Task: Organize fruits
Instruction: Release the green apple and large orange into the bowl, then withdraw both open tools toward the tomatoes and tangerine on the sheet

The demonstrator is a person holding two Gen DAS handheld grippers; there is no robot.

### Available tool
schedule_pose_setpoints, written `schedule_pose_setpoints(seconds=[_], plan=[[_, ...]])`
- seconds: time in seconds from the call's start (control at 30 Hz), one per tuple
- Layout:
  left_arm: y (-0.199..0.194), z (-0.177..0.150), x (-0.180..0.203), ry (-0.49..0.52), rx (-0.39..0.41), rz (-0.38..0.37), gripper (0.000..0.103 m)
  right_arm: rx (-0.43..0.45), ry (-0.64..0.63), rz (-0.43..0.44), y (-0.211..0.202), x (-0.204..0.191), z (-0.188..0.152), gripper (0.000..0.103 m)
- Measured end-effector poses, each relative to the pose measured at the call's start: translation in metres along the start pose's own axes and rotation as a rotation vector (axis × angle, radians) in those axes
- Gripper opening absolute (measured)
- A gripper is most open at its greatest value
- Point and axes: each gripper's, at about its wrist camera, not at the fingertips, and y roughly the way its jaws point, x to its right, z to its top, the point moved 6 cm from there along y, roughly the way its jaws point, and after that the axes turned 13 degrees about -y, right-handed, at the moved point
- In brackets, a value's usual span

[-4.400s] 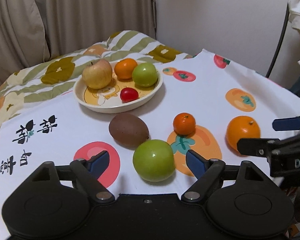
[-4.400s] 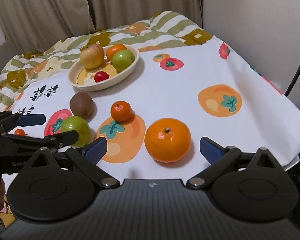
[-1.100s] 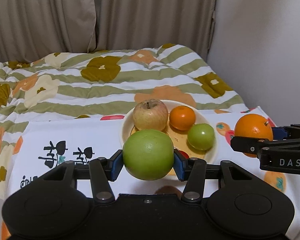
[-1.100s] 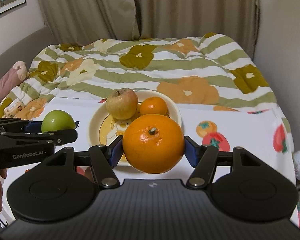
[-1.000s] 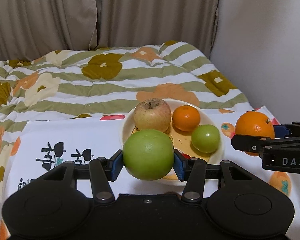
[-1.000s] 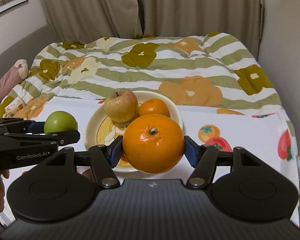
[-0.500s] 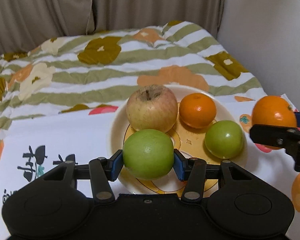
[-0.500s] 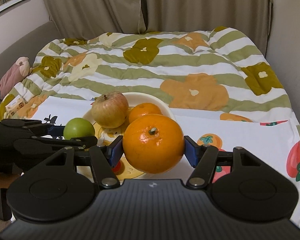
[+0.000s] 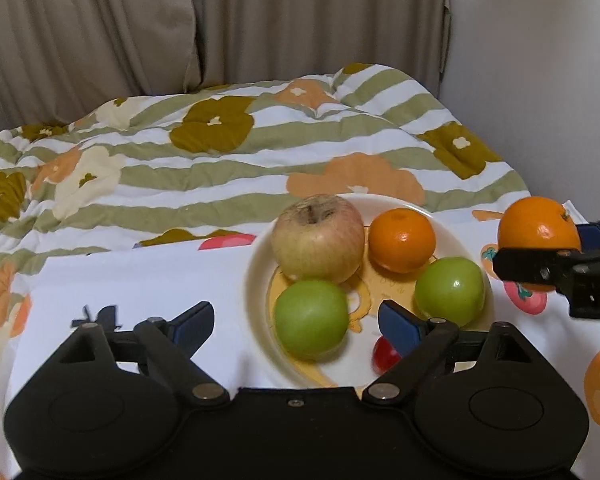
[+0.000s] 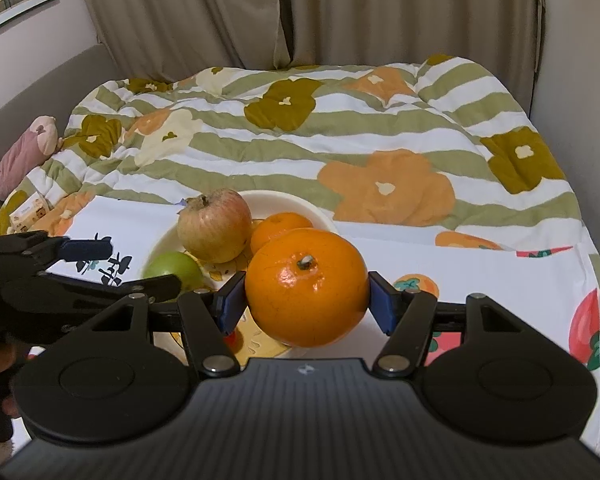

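A cream plate (image 9: 256,276) holds a red-yellow apple (image 9: 318,238), a small orange (image 9: 402,240), two green apples (image 9: 311,319) (image 9: 449,291) and a small red fruit (image 9: 382,356). My left gripper (image 9: 296,324) is open around the near green apple, which rests on the plate. My right gripper (image 10: 306,300) is shut on a large orange (image 10: 306,288) and holds it above the plate's right side; it also shows in the left wrist view (image 9: 538,222). The left gripper shows in the right wrist view (image 10: 132,268).
The plate stands on a white fruit-print cloth (image 9: 160,272). Behind it lies a striped flowered quilt (image 9: 220,148), then curtains and a wall. A pink soft toy (image 10: 24,156) and a small box (image 10: 26,212) lie at the far left.
My left gripper has opened and let the green apple down onto the plate. Both grippers have moved closer to the plate; the right still holds the large orange.
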Motion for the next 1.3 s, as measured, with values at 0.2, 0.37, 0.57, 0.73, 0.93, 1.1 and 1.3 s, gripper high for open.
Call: schedule_pose_setpoints(seconds=[0.2, 0.37, 0.57, 0.73, 0.93, 1.1, 1.3], plan=[[-0.022, -0.008, -0.018, -0.065, -0.001, 0.009, 0.092, 0.007, -0.044, 0.033, 0.008, -0.017, 0.011, 0.078], [-0.038, -0.018, -0.028, -0.084, 0.021, 0.047, 0.092, 0.013, -0.109, 0.067, 0.021, -0.038, 0.021, 0.078], [-0.049, -0.032, -0.044, -0.105, 0.044, 0.106, 0.092, -0.002, -0.183, 0.105, 0.044, -0.061, 0.023, 0.078], [-0.051, -0.040, -0.058, -0.144, 0.032, 0.125, 0.092, -0.007, -0.233, 0.121, 0.056, -0.074, 0.020, 0.078], [-0.051, -0.045, -0.063, -0.153, 0.025, 0.133, 0.092, -0.013, -0.264, 0.128, 0.065, -0.080, 0.016, 0.078], [-0.051, -0.046, -0.064, -0.148, 0.025, 0.135, 0.092, 0.016, -0.293, 0.149, 0.060, -0.082, 0.016, 0.095], [-0.060, -0.049, -0.062, -0.140, 0.044, 0.134, 0.092, 0.063, -0.237, 0.121, 0.038, -0.077, 0.017, 0.103]])
